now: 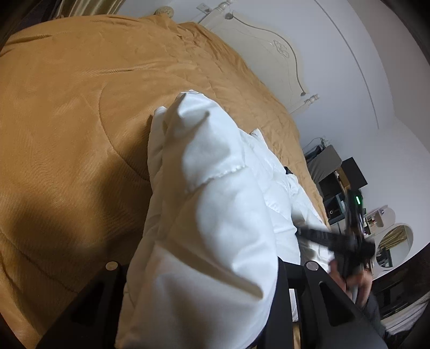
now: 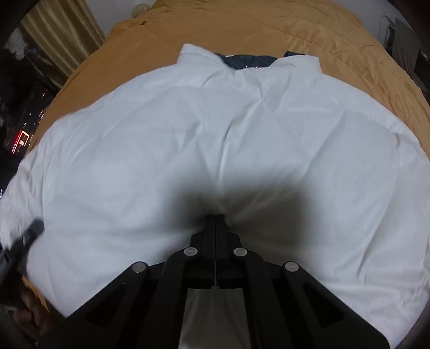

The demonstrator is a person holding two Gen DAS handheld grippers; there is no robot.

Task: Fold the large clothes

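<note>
White padded jacket (image 2: pixel 215 150) lies spread on the bed's tan quilt (image 2: pixel 295 29), collar at the far end. Left tool (image 1: pixel 204 268) is clamped on a lifted bunch of it, prob. a sleeve to swing inward. Right tool (image 2: pixel 215 217) is pinched tight at the near hem w/ fabric puckered at its tips, likely anchoring it.

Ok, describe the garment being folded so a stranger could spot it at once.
Start at the big bed under a mustard-brown quilt. Spread across it lies a puffy white jacket, with both tongs pinched on its fabric. Its dark navy collar lining marks it out from the bedding.
</note>
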